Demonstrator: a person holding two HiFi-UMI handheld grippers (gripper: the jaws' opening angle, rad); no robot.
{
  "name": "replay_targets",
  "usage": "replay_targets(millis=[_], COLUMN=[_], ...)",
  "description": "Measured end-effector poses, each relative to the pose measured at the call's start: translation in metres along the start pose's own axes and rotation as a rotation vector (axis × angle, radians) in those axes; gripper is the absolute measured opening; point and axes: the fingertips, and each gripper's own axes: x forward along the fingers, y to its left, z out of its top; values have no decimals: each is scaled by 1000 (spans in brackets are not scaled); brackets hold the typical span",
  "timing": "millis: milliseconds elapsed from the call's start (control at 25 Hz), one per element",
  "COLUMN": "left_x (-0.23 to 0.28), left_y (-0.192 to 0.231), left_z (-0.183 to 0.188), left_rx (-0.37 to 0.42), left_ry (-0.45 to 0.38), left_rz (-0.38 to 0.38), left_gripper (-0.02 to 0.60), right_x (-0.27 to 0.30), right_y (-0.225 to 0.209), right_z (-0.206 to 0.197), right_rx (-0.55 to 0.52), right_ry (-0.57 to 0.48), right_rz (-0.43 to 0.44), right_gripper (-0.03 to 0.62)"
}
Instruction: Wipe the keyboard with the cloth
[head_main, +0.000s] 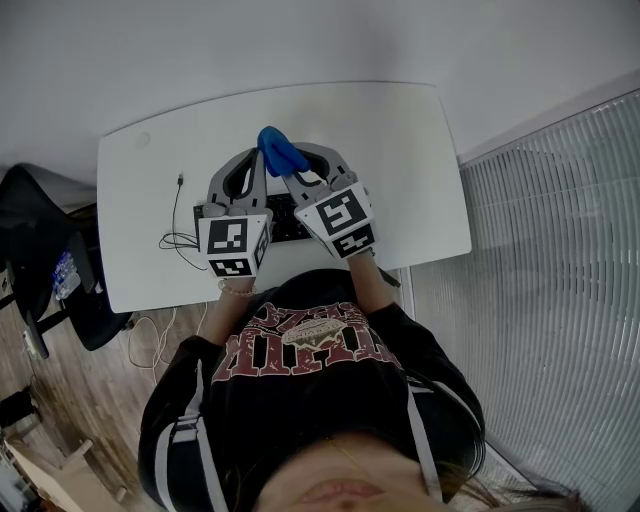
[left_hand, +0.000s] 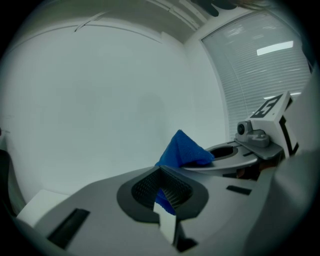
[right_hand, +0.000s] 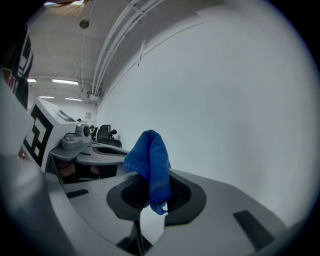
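Observation:
The blue cloth is bunched up between the tips of both grippers, held above the white table. My left gripper is shut on it; in the left gripper view the cloth pokes up past the closed jaws. My right gripper also pinches it, and in the right gripper view the cloth droops over the closed jaws. The black keyboard lies under the grippers near the table's front edge, mostly hidden by them.
A thin black cable lies on the table to the left of the keyboard. A dark office chair stands off the table's left end. A slatted glass wall runs along the right.

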Motion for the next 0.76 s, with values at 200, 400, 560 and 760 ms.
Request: replay_targets(millis=[200, 400, 560, 760], left_x=[1, 1, 1, 2], left_y=[2, 0, -1, -1], left_z=[-2, -1, -2, -2], left_rx=[1, 0, 2, 5], left_ry=[0, 1, 2, 1], left_rz=[3, 0, 1, 2], left_gripper=[34, 32, 34, 32], right_x=[2, 2, 1, 3], right_y=[1, -1, 0, 1], right_z=[-2, -2, -4, -4], right_rx=[-1, 1, 1, -1], right_ry=[0, 3, 6, 8], right_rz=[4, 6, 10, 18], right_gripper=[64, 64, 64, 64])
